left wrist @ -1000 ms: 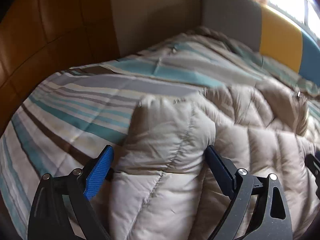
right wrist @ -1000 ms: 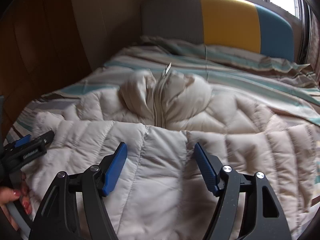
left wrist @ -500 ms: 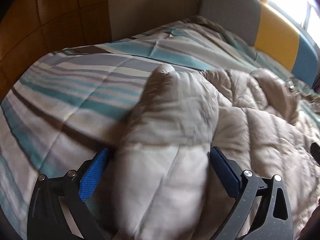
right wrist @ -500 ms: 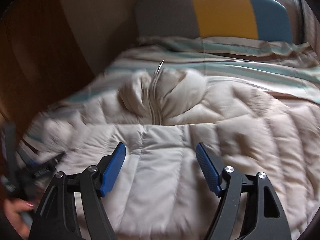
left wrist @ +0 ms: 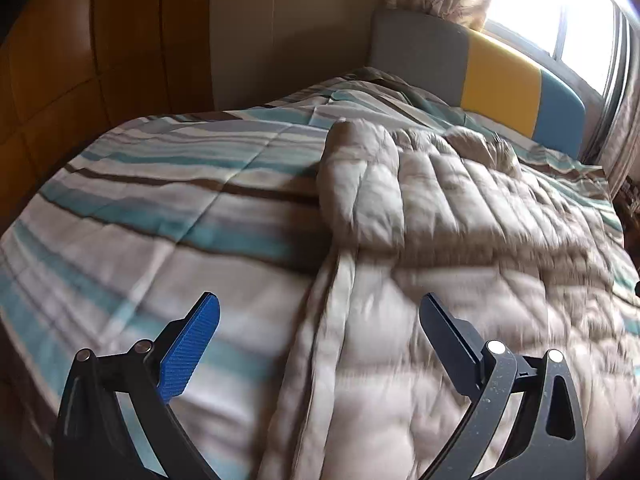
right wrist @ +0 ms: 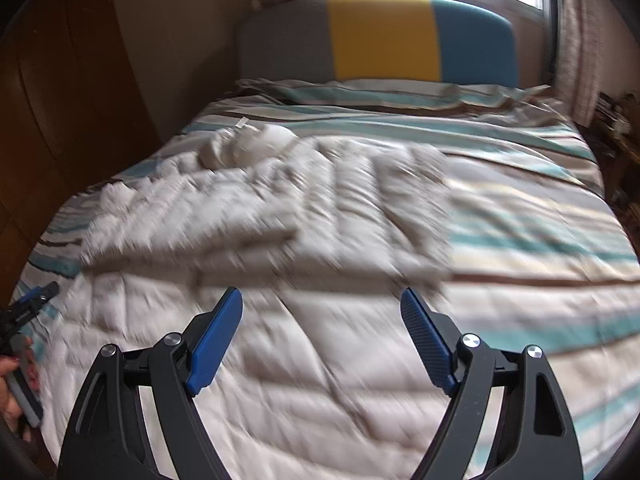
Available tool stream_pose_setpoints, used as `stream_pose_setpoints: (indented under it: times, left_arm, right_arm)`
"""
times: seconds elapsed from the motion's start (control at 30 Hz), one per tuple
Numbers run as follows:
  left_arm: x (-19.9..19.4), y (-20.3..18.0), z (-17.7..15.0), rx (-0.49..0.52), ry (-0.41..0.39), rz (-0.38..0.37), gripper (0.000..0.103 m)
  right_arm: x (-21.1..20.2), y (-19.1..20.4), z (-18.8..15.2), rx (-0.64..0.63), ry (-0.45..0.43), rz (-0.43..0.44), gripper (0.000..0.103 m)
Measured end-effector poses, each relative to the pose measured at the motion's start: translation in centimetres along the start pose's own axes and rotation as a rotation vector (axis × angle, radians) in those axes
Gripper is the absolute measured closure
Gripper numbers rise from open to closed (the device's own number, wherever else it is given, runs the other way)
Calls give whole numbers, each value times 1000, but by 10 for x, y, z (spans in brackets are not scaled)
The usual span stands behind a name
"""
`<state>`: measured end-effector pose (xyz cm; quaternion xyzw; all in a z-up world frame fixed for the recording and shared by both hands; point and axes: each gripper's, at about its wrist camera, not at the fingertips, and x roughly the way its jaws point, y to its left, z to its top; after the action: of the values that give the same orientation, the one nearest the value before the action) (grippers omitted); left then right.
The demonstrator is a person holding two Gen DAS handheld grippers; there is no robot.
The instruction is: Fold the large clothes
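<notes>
While both claws gape empty — beige quilted jacket (sleeve folded) flat on bed.

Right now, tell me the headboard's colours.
The headboard has three blocks: grey, yellow and blue, clearest in the right wrist view.

Beige quilted puffer jacket lies spread flat, sleeve folded inward.

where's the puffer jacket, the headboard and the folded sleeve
puffer jacket [right wrist: 280, 360]: right wrist view, quilted body panel.
headboard [right wrist: 380, 36]: right wrist view, yellow middle section.
folded sleeve [left wrist: 360, 184]: left wrist view, middle of its top side.
</notes>
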<state>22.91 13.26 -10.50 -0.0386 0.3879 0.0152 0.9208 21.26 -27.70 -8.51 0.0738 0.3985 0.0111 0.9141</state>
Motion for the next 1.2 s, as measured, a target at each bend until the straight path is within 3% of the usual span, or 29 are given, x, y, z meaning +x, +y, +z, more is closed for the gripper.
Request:
stream_pose_setpoints:
  times: [0.4, 0.7, 0.77, 0.87, 0.93, 1.0, 1.1, 1.2]
  left_arm:
    - [-52, 6, -82, 98, -36, 21, 4]
    - [-65, 12, -121, 86, -3, -28, 4]
    - [-69, 11, -128, 93, -3, -25, 8]
    - [-74, 7, -138, 98, 4, -52, 27]
    - [-74, 3, -144, 83, 15, -65, 33]
    - [-76, 1, -149, 76, 11, -68, 44]
    - [-83, -6, -147, 98, -15, -78, 71]
    - [-93, -8, -140, 85, -63, -75, 79]
  right_arm:
    - [-69, -53, -114, 36, 53, -68, 22]
    - [-83, -74, -161, 123, 92, -60, 24]
    - [-83, -77, -167, 145, 95, -41, 27]
    - [-79, -73, -171, 151, 100, -13, 36]
    - [-77, -70, -175, 148, 105, 8, 44]
    - [-75, -66, -176, 141, 95, 24, 58]
    - [-80, -61, -173, 122, 70, 36, 75]
    - [-85, -62, -167, 138, 36, 56, 84]
